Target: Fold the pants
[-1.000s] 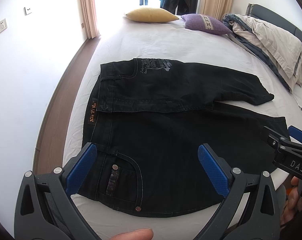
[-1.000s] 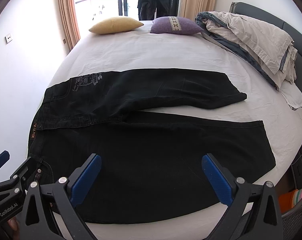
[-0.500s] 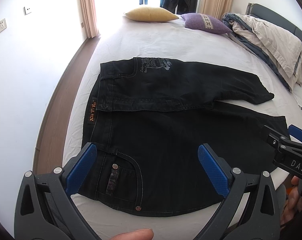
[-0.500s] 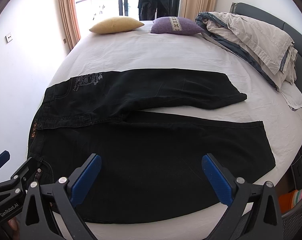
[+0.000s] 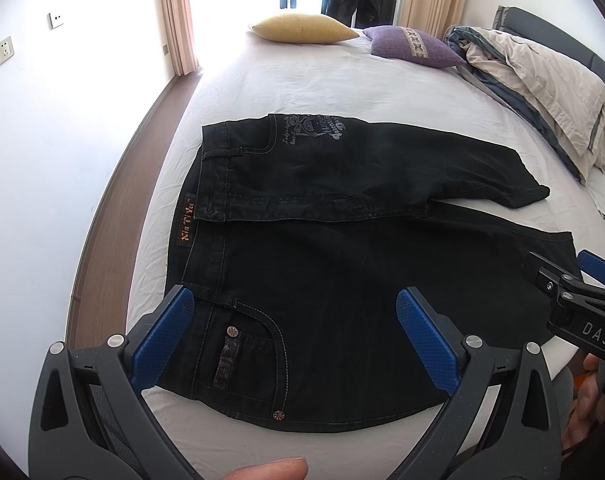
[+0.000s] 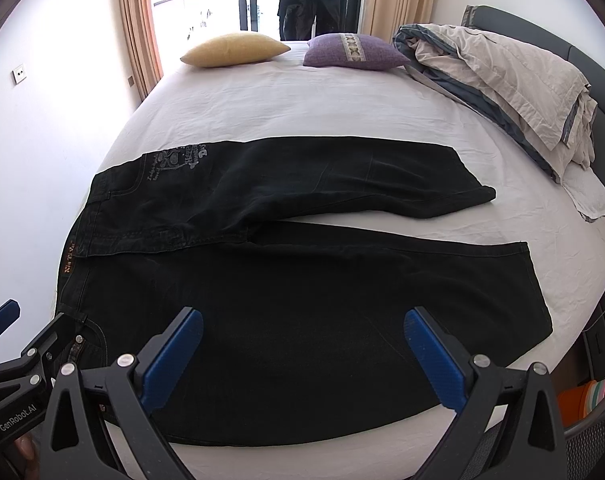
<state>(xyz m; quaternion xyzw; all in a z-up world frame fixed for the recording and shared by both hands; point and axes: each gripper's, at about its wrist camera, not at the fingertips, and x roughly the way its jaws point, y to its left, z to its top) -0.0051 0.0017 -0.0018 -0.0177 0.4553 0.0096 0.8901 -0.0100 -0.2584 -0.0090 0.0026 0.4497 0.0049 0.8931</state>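
Black denim pants (image 6: pixel 294 280) flat on wrinkled sheet (image 6: pixel 302 108).

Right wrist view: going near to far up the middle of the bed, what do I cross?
Right gripper, open → near pant leg → far pant leg → bare white sheet → purple cushion.

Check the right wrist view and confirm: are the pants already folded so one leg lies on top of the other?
No: the pants lie spread on the bed, with white sheet showing between the two legs.
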